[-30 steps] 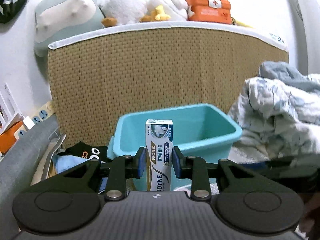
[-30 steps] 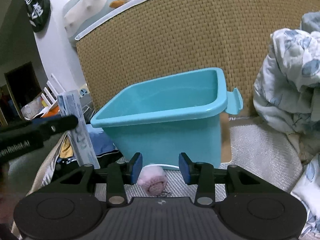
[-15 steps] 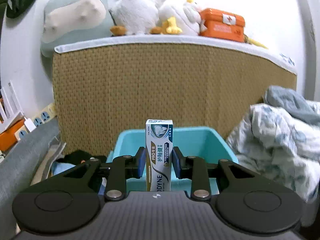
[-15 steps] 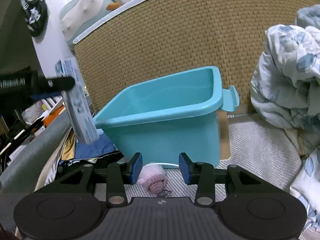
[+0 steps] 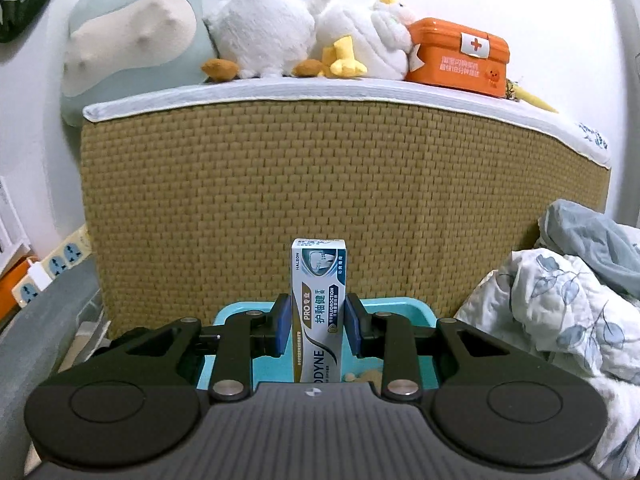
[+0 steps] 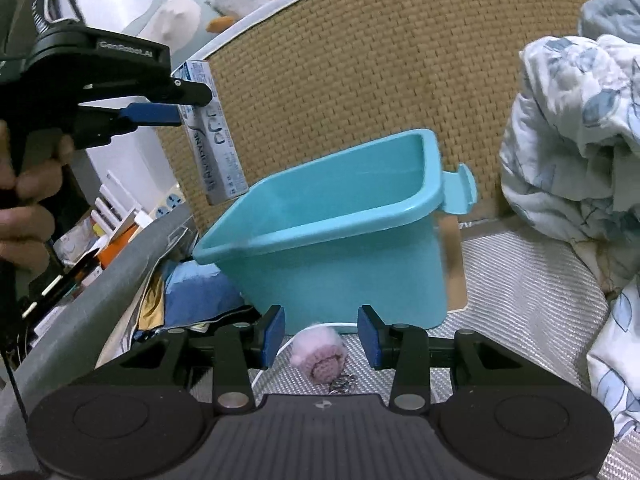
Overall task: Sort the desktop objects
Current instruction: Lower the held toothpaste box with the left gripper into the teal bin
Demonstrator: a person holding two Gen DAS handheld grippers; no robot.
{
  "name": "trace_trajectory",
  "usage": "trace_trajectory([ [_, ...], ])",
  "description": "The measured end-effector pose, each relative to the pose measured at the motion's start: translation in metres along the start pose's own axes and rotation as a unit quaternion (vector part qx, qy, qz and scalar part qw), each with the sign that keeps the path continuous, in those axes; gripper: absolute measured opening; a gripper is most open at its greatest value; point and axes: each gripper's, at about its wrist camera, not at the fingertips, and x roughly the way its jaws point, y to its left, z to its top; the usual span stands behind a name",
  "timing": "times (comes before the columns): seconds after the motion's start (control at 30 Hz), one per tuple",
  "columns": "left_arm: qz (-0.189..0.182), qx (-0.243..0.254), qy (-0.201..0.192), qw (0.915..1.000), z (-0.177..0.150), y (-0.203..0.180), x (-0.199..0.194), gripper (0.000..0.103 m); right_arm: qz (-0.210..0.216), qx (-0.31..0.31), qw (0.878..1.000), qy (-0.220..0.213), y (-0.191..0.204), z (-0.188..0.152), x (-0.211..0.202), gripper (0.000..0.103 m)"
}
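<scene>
Fingers (image 5: 282, 330) on the left gripper (image 5: 319, 330) are clamped on the toothpaste box (image 5: 319, 312), pinching its two narrow sides roughly mid-height, and the box stands upright between them. From the right wrist view that same box (image 6: 214, 136) hangs in the air above the near-left corner of the teal bin (image 6: 340, 236), tilted a bit, its lower end just over or slightly outside the rim, hard to say which. The right gripper (image 6: 321, 334) is wide open with nothing in it, hovering low over a little pink fuzzy roll (image 6: 320, 350) lying on the woven mat (image 6: 520, 300) right in front of the bin

What I'd worry about: the box is long and it's held near the corner, so if the grip opens here it could clip the rim and topple out onto the pile of clothes and papers (image 6: 192, 292) on the left side instead of landing inside. Cardboard is also slick and squashy, so a hard squeeze may dent it and a loose one may let it pivot

For the right side, the pink thing is soft and round, so closing off-centre could just squirt it away toward the bin wall. There's a small metal chain bit (image 6: 343, 383) beside it that might get snagged too
</scene>
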Motion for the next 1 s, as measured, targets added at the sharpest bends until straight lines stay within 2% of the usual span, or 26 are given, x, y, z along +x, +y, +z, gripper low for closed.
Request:
trace_trajectory([
  [0.13, 0.005, -0.023, 0.017, 0.9996, 0.004, 0.001, 0.019, 0.032, 0.008, 0.014, 1.0, -0.005, -0.003, 0.004, -0.003, 0.044],
  [0.4, 0.037, -0.058, 0.066, 0.9954, -0.002, 0.012, 0.06, 0.032, 0.013, 0.007, 1.0, -0.006, 0.0, 0.006, -0.003, 0.044],
  [0.53, 0.055, -0.066, 0.077, 0.9933, -0.008, 0.017, 0.069, 0.032, 0.015, 0.015, 1.0, 0.0, -0.001, 0.006, -0.001, 0.044],
  [0.8, 0.062, -0.076, 0.106, 0.9895, -0.016, 0.028, 0.085, 0.032, 0.017, 0.011, 1.0, 0.004, 0.0, 0.004, 0.001, 0.044],
  [1.0, 0.056, -0.069, 0.145, 0.9854, -0.019, 0.034, 0.103, 0.032, 0.021, 0.008, 1.0, 0.01, 0.002, 0.003, 0.003, 0.044],
])
